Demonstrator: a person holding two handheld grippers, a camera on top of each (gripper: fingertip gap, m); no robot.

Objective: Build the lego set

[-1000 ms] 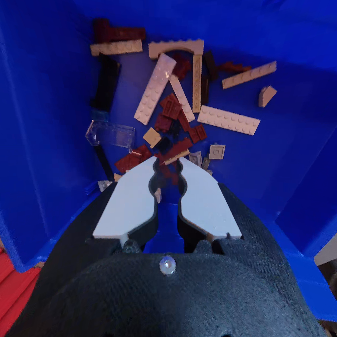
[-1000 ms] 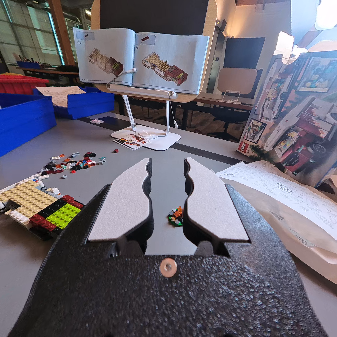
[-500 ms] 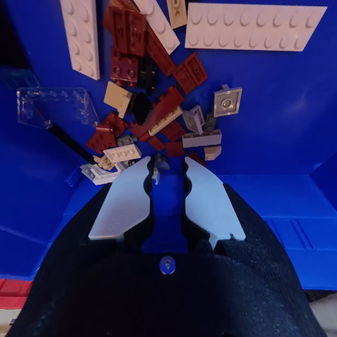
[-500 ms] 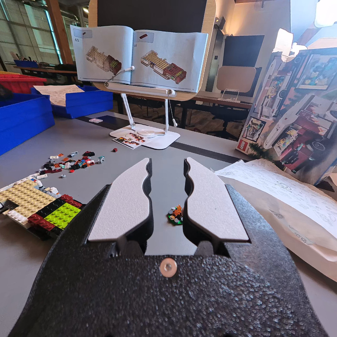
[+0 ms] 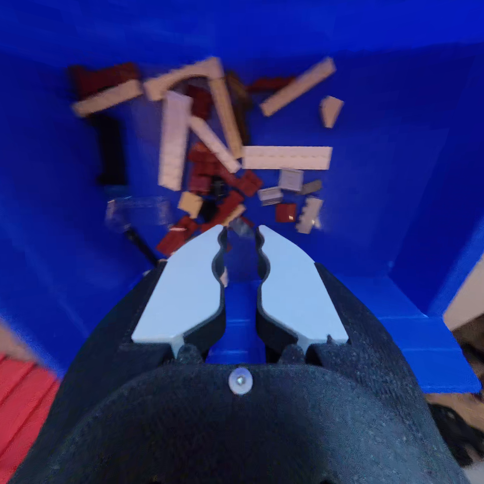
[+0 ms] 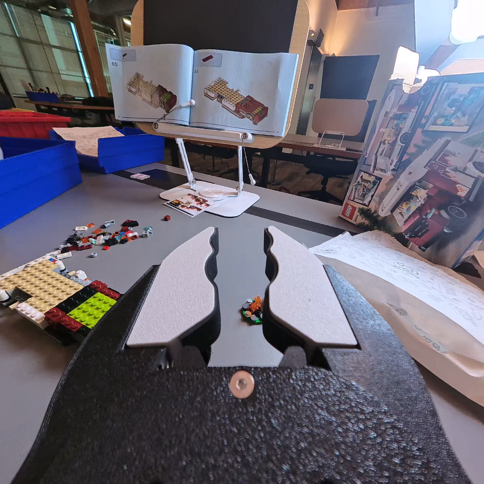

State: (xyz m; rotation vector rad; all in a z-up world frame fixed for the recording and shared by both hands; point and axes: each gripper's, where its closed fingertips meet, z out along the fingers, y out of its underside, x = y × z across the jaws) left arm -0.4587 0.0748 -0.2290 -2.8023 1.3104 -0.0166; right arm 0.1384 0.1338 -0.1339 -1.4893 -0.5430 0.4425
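Over the blue bin [image 5: 78,183] of bricks [image 5: 286,157], the left gripper [image 5: 240,230] appears to pinch 1 small grey piece [image 5: 242,227], though it is blurred. The right gripper [image 6: 240,230] hangs open and empty above the desk [image 6: 235,262], a model [image 6: 57,296] at its left edge.

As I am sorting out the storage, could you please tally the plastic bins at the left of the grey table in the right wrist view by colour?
Blue bins: 2
Red bin: 1
Total: 3
The blue container on the far table in the background is not counted.
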